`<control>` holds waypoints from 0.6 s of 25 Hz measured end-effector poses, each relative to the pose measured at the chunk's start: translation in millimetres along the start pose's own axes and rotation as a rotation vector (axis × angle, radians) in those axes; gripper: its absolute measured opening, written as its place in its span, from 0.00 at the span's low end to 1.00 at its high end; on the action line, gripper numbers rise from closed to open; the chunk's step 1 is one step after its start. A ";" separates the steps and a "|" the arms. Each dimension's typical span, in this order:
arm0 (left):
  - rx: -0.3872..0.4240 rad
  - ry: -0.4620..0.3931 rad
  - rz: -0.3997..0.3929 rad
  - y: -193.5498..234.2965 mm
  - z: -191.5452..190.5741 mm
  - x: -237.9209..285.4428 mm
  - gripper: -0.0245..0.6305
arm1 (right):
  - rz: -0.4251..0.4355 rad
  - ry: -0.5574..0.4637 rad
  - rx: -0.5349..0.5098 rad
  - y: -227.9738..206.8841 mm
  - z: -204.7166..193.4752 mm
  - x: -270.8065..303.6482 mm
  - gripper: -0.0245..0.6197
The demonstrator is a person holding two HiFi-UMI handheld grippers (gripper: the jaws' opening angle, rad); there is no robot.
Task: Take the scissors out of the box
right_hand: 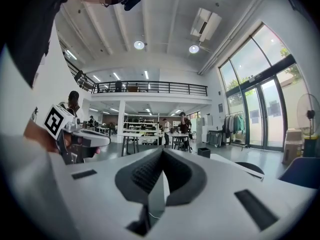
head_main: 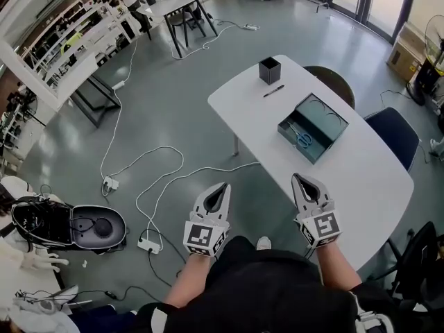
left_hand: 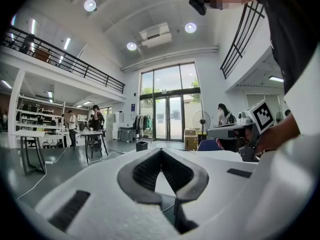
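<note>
A dark teal box point(head_main: 320, 146) stands open on the white table point(head_main: 374, 186), its lid tilted back. The blue-handled scissors point(head_main: 302, 137) lie inside it. Both grippers hover level near the table's front edge, short of the box, with nothing held. My left gripper point(head_main: 223, 185) point(left_hand: 161, 151) is off the table's left side, tips together. My right gripper point(head_main: 297, 177) point(right_hand: 162, 150) is over the table's near edge, also shut. Each gripper view shows the other gripper alongside.
A black pen cup point(head_main: 269, 69) and a pen point(head_main: 273, 90) sit at the table's far end. Two chairs point(head_main: 394, 133) stand behind the table. Cables and a power strip point(head_main: 148, 243) lie on the floor at left, beside an open black case point(head_main: 76, 225).
</note>
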State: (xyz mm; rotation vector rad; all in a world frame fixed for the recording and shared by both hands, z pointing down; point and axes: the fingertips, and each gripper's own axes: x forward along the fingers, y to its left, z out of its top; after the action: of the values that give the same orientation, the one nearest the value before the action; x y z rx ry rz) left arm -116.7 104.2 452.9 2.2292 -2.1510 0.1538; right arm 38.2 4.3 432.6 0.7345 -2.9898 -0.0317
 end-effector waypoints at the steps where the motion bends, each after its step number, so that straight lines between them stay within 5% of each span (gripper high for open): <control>1: 0.000 0.002 -0.006 -2.5 -1.1 5.5 0.05 | -0.004 0.003 0.005 -5.5 -2.5 1.4 0.05; 15: 0.004 0.035 -0.101 16.6 -16.8 96.4 0.05 | -0.109 0.024 0.015 -75.4 -22.1 46.4 0.05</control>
State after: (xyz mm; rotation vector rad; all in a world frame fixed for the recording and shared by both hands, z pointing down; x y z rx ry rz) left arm -130.8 9.3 478.5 2.3129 -2.0170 0.1926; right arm 33.5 -84.1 454.6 0.8917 -2.9275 -0.0061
